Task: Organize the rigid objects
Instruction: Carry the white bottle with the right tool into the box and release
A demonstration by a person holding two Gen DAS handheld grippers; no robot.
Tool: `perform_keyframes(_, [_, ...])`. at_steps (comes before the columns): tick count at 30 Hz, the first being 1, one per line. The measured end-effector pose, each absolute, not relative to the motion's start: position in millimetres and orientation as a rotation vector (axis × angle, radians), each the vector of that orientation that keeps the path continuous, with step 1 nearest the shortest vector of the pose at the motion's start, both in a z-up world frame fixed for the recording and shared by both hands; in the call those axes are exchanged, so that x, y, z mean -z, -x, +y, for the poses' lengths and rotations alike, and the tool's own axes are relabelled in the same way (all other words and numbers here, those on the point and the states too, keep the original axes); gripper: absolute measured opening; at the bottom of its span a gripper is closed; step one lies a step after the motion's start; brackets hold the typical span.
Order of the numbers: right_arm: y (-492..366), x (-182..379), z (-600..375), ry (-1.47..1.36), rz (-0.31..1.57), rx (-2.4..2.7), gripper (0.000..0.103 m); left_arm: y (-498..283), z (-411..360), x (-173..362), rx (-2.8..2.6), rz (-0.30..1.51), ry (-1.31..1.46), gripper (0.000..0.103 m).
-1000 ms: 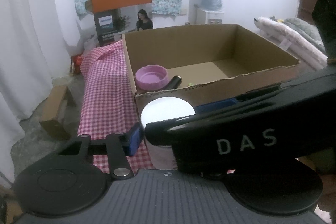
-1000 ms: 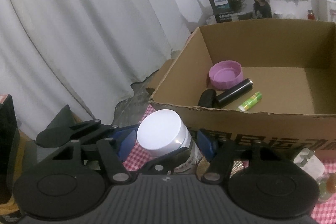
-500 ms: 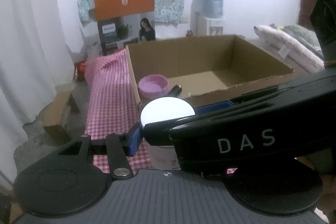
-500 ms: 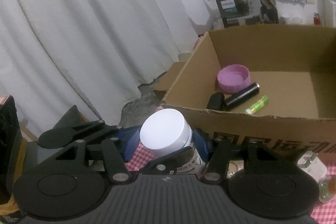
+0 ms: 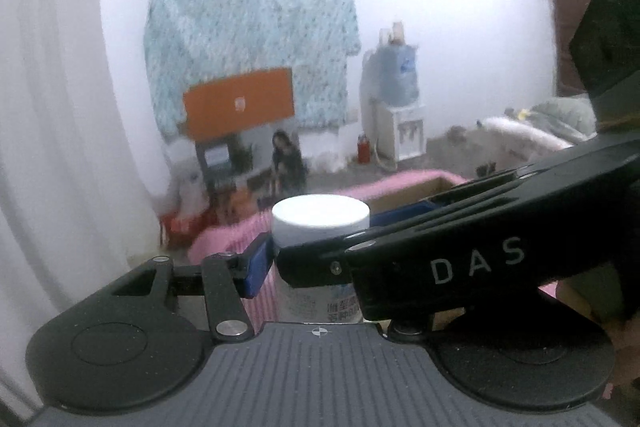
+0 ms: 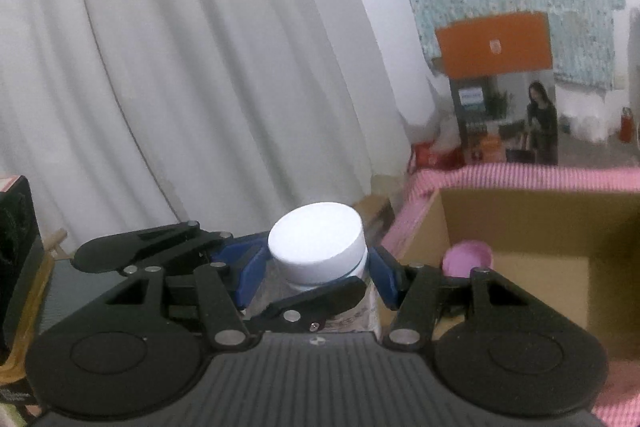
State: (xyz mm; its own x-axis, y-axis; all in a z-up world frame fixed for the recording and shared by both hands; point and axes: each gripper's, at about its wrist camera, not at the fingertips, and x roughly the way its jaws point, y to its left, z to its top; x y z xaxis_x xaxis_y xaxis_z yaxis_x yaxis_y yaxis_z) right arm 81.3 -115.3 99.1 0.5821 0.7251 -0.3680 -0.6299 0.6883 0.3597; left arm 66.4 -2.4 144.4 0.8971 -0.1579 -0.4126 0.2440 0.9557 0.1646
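Being clasped from both sides, a white-lidded jar (image 6: pixel 318 247) is being held upright, level with the near-left corner of the cardboard box (image 6: pixel 532 227). It is being pinched between the blue pads (image 6: pixel 386 277) of the right gripper (image 6: pixel 316 281), while the left gripper (image 5: pixel 316 255) is likewise being kept clenched on it. A pink lid (image 6: pixel 466 259) is lying inside the box.

Count, both wrist views:
- White-lidded, clear-bodied plastic jar (image 6: pixel 317 247): 1.
- Open brown cardboard box (image 6: pixel 540 223): 1.
- Round purple plastic lid (image 6: pixel 467 259) inside the box, near its left wall: 1.
- Pink-and-white checked tablecloth (image 6: pixel 520 175): 1.
- Orange-topped printed carton (image 6: pixel 502 83) beyond the cloth's far edge: 1.
- Blue water-dispenser bottle (image 5: pixel 394 77): 1.
- Small red canister (image 5: pixel 363 149): 1.
- Blue-padded black two-finger grippers: 2.
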Motion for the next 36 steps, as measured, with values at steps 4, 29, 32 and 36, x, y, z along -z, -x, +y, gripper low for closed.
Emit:
perform_keyframes(4, [-109.0, -115.6, -128.0, -0.21, 0.514, -0.778, 0.06, -100.7, -13.9, -150.9, 0.265, 0.418, -0.19, 0.053])
perform_keyframes(29, [-320.9, -17.5, -198.3, -0.278, 0.809, -0.606, 0.06, -279.8, -84.6, -55.8, 0.364, 0.769, -0.164, 0.053])
perform_keyframes(32, [-330.8, -7.1, -197.4, -0.283, 0.832, -0.612, 0.06, -285.3, -84.5, -49.2, 0.359, 0.793, -0.164, 0.053])
perform_keyframes(36, [-336.9, 4.3, -195.0, -0.283, 0.855, -0.62, 0.06, -288.7, -84.4, -44.9, 0.36, 0.811, -0.172, 0.054])
